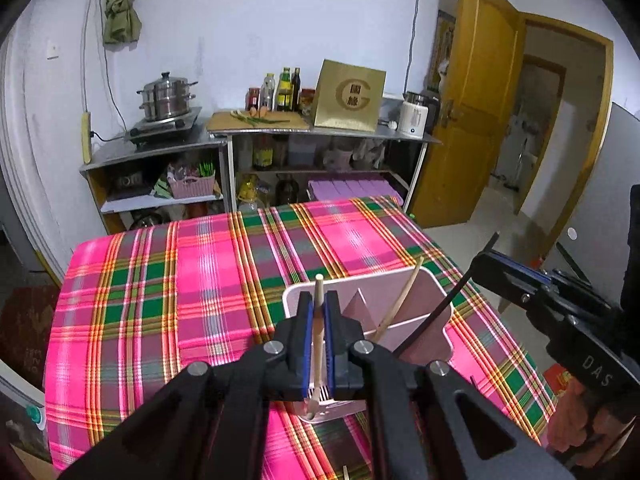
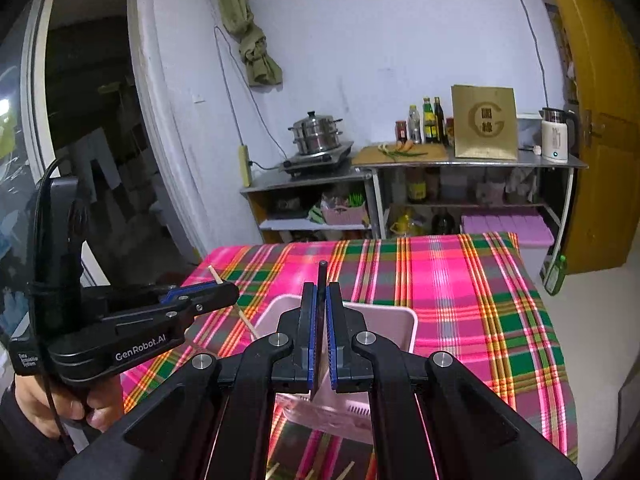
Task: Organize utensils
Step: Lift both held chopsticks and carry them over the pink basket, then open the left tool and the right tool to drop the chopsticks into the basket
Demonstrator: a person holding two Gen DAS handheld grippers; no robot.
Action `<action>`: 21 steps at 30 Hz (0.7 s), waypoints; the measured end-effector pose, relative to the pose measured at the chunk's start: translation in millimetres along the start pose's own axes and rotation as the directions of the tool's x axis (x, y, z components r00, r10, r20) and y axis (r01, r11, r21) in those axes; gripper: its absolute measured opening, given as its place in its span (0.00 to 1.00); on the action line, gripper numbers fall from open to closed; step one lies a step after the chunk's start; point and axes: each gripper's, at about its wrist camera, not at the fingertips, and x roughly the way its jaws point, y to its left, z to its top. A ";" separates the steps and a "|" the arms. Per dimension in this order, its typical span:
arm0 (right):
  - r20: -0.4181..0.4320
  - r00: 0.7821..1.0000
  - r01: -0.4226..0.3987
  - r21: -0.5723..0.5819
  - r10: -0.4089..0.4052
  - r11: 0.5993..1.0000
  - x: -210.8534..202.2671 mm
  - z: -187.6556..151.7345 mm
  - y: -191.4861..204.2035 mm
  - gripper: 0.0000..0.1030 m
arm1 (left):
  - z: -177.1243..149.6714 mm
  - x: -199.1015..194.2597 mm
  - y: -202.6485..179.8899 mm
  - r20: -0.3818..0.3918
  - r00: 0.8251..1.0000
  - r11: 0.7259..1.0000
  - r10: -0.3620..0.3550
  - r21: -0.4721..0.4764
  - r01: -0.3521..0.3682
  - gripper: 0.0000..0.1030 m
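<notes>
A pale pink utensil holder [image 1: 424,280] with compartments stands on the plaid tablecloth [image 1: 200,280]. My left gripper [image 1: 319,304] is shut on a wooden chopstick [image 1: 318,336], held upright over the holder's near left compartment. Another wooden chopstick [image 1: 400,304] leans inside the holder. My right gripper [image 2: 320,296] is shut on a black chopstick [image 2: 321,280], held upright over the holder [image 2: 404,320]. In the left wrist view the right gripper [image 1: 486,258] comes in from the right with the black chopstick [image 1: 436,320] slanting into the holder.
More wooden chopsticks [image 2: 344,470] lie on the cloth near the front edge. Behind the table stand steel shelves [image 1: 320,132] with a steamer pot [image 1: 166,98], bottles, a cutting board, a box and a kettle. An open wooden door [image 1: 476,92] is at the right.
</notes>
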 end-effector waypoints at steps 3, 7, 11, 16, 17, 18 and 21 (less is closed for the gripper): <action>-0.014 1.000 -0.001 0.003 0.001 1.000 2.7 -5.2 -2.7 0.04 | -2.6 4.3 0.4 -0.012 1.000 1.000 0.006 -0.001 -0.006 0.06; -0.022 1.000 -0.006 0.012 0.007 1.000 1.7 -6.3 -5.9 0.04 | -4.4 4.1 0.3 -0.010 1.000 1.000 0.008 -0.006 -0.008 0.07; -0.031 1.000 0.000 0.000 0.000 1.000 -2.4 -7.5 -6.1 0.05 | -5.7 -1.3 2.3 0.000 1.000 1.000 0.002 -0.016 -0.002 0.18; -0.011 1.000 0.007 0.003 -0.007 1.000 -17.8 -9.6 -7.7 0.14 | -8.4 -18.2 1.6 0.033 0.999 1.000 0.000 -0.015 0.000 0.23; -0.005 1.000 0.008 0.006 -0.008 1.000 -23.1 -10.0 -8.3 0.14 | -9.7 -22.6 0.7 0.041 0.999 1.000 0.002 -0.014 -0.001 0.24; 0.000 1.000 0.009 0.007 -0.009 1.000 -28.0 -11.0 -8.7 0.14 | -11.3 -28.2 0.5 0.051 0.999 1.000 0.001 -0.015 0.000 0.24; 0.016 1.000 0.014 0.000 -0.014 1.000 -43.7 -14.0 -8.2 0.15 | -18.1 -45.4 -1.6 0.080 0.997 1.000 -0.006 -0.016 0.007 0.24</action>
